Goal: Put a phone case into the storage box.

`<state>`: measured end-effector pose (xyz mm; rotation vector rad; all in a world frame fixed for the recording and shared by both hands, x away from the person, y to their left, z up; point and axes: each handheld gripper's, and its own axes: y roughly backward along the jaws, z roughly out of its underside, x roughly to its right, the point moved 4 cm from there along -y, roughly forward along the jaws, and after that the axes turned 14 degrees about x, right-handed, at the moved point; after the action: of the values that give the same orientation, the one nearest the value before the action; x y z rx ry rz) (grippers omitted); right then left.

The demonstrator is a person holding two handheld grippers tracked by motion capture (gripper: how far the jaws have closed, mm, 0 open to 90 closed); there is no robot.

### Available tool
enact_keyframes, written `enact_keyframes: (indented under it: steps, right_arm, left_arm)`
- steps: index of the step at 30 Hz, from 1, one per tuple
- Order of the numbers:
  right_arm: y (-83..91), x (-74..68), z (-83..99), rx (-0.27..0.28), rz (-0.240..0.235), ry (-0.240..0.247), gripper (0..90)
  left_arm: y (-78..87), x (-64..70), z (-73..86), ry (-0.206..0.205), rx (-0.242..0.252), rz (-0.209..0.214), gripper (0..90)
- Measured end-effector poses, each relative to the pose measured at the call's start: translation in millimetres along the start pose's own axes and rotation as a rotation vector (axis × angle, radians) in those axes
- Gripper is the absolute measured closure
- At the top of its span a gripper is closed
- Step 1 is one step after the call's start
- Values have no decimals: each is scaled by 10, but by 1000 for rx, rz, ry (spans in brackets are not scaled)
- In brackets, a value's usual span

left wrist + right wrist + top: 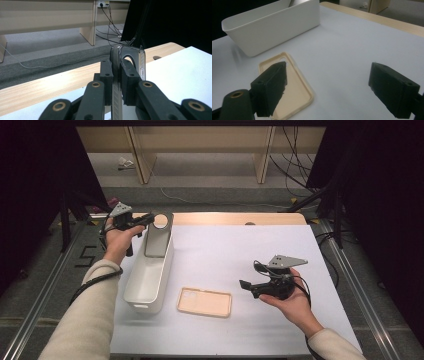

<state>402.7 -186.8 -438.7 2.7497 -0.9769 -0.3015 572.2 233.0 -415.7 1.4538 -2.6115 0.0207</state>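
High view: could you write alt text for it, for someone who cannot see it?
A person's left claw grips a grey phone case standing over the far end of a long white bin. The right claw hovers open beside a beige phone case lying flat on the white table.

light: table sheet [240, 255] evenly lit from above, surroundings left dark | shadows: soft, faint beside the white bin [150, 275] | glare: a highlight seen on the phone edge [142, 65] | focus: near jaws blurred in both gripper views | sharpness: high view slightly soft
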Motion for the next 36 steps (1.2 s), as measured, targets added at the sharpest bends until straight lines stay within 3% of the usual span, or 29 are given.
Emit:
enact_keyframes:
  steps: [22,36]
  right_arm:
    - [-3,-1,4,-2,-2,0,162]
    - [-3,-1,5,-3,-4,-1,161]
  left_arm:
    - [17,-81,60,-13,-56,-38,778]
    - [18,-96,64,-20,-63,-52,772]
